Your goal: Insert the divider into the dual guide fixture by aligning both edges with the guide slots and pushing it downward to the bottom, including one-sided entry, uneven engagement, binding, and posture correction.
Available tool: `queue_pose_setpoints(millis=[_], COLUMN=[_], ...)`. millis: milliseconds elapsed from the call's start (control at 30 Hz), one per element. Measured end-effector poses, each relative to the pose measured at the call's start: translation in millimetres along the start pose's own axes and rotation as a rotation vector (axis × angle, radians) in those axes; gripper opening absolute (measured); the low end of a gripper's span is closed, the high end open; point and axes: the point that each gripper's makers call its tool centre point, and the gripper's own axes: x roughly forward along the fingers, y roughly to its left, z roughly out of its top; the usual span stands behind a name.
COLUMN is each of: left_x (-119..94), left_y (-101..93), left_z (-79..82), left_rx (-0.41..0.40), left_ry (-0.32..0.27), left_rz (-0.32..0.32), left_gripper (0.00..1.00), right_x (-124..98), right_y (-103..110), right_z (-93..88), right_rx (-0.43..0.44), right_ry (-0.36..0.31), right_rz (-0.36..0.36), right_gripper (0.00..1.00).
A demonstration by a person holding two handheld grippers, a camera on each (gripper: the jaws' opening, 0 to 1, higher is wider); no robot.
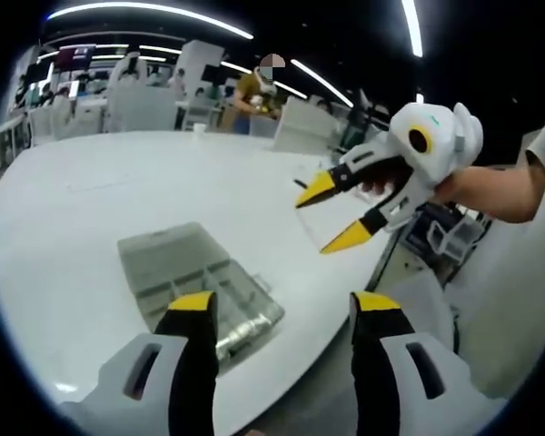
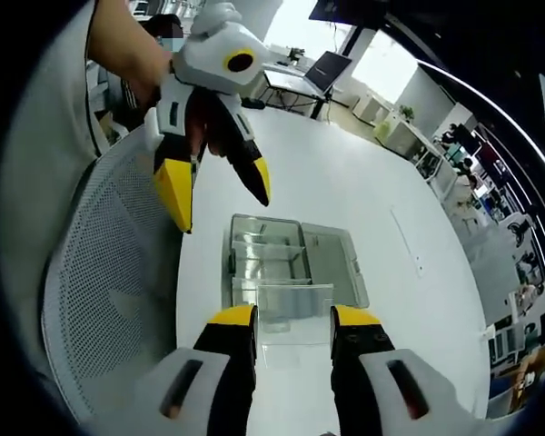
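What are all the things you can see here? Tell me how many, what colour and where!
Compartment box: one, clear plastic, lid open, on the white table.
Divider: one, clear sheet, between the right gripper's jaws, above the box.
Table: one, white, rounded edge, under the box.
Mesh chair: one, white, beside the table edge.
Laptop: one, dark, far end of the table.
Ceiling lights: several long white strips, overhead.
Person in the background: one, behind the table.
Left gripper: one, white with black and yellow jaws, open, held above the box.
Right gripper: one, same colours, jaws closed on the divider.
Arm: holding the right gripper.
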Motion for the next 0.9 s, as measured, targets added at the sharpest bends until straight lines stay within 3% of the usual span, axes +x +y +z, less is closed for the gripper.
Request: queue_pose_setpoints(millis=[500,633,900], left_x=[-1,-1,3], left_y=[6.6,4.2,-0.2], left_z=[21.0,26.2,34.2], left_rx=[-0.058,-0.068,-0.091], left_ry=[-0.046,-0.052,-0.056], left_rz=[0.006,0.0,-0.017], left_gripper=[0.5,0.43,0.4], right_x=[-4,-5,-4], right_y=[4,5,8], right_z=[19.1,23.2,33.6], right_rx=[-0.028,-0.039,-0.062], right_ry=[-0.042,-0.047,-0.064], right_rz=[-0.009,-0.011,-0.017], right_gripper=[0.27,0.27,0.27])
